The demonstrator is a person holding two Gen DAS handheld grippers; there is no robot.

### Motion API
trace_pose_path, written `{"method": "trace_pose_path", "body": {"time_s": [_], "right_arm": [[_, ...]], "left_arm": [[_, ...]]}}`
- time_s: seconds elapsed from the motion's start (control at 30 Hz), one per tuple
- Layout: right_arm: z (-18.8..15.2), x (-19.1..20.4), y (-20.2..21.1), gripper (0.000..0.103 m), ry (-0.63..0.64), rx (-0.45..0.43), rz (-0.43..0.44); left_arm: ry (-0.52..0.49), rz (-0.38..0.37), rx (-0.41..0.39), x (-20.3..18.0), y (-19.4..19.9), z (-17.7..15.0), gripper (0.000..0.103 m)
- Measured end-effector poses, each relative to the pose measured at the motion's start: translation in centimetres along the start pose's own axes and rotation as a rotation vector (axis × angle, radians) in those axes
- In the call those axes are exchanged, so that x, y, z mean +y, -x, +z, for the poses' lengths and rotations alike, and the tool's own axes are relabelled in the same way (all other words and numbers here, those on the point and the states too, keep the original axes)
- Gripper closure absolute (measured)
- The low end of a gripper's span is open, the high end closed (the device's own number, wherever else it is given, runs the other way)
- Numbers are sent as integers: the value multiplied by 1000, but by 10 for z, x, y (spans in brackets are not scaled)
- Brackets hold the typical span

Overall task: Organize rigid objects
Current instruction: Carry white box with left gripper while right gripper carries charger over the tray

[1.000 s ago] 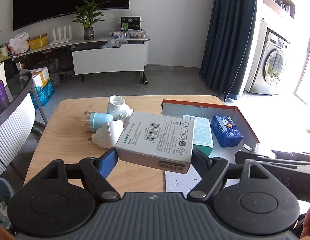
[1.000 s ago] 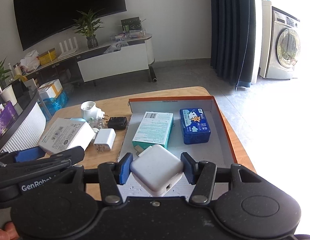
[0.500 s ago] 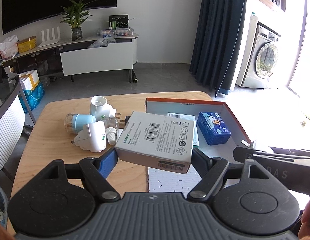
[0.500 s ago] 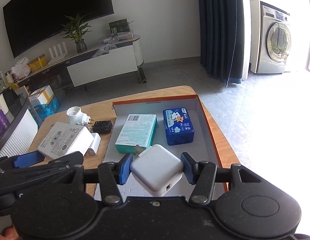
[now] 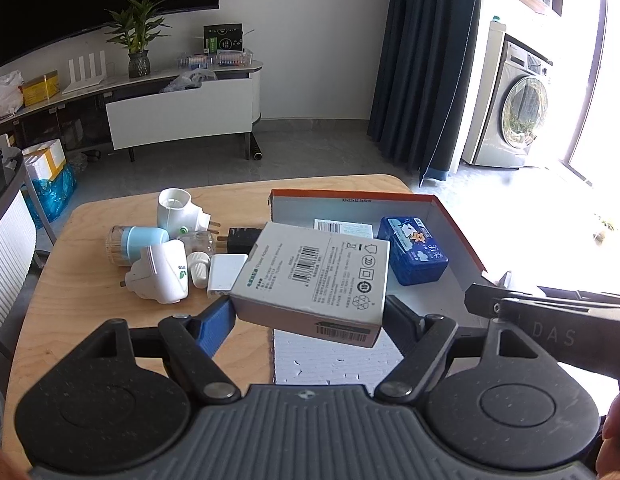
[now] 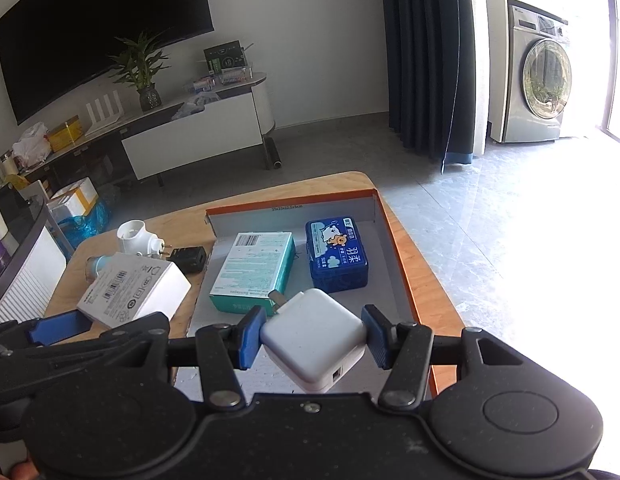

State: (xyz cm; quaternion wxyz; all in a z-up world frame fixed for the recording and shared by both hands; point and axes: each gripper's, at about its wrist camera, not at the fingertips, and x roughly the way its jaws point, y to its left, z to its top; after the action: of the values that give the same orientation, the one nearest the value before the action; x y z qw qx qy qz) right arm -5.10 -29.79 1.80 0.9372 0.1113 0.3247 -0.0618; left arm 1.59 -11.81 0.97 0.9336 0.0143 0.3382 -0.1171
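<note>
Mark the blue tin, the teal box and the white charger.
blue tin (image 6: 336, 256), right wrist view, lid top.
teal box (image 6: 254, 268), right wrist view, top face.
white charger (image 6: 314, 336), right wrist view, upper face.

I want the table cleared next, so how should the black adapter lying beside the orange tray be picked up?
Grip the black adapter across its two long flat sides, coming from above with the fingers straddling it. It lies flat, a small block; the tray wall is close on one side and the white plug on the other, so a sideways approach looks cramped.
</note>
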Motion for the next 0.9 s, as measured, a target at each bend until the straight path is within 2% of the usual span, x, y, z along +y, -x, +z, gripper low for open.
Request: {"method": "trace_pose_path", "body": {"time_s": [0.9], "right_arm": [[7, -19, -15, 38, -32, 1, -26]], "left_arm": [[-37, -24, 25, -21, -18, 4, 22]]}}
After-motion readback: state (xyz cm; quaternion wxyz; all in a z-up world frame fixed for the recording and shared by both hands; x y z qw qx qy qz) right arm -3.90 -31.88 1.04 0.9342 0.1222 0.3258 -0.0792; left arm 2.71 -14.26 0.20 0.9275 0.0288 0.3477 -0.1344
